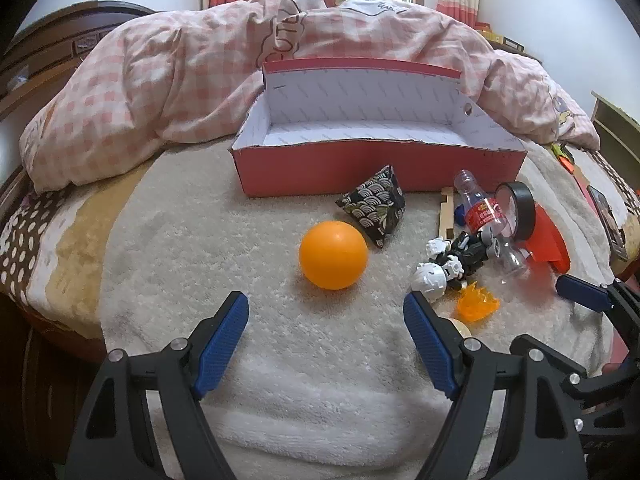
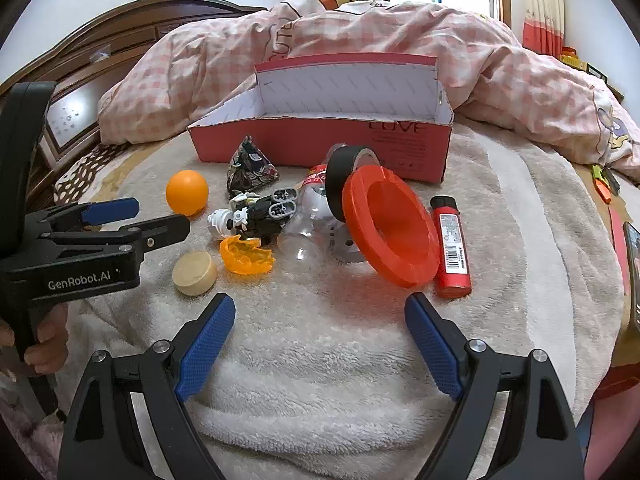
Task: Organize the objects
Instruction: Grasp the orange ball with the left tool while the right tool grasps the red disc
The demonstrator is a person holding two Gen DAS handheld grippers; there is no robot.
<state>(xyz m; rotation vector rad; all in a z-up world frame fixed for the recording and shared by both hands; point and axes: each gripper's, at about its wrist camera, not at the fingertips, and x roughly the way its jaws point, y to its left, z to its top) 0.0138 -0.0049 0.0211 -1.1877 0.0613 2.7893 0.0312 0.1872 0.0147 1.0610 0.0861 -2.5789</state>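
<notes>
Both the left gripper (image 1: 326, 312) and right gripper (image 2: 320, 314) are gaping wide and empty at the frame bottom, the orange ball (image 1: 333, 254) lying mid-frame before the red box (image 1: 376, 168).

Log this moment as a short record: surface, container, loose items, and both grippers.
surface: white fleece blanket on a bed
container: red box, open, nothing seen inside
loose items: orange ball, patterned pouch, toy figure, clear bottle, black tape roll, red funnel, red lighter, wooden disc
left gripper: open, empty, ball ahead
right gripper: open, empty
</notes>
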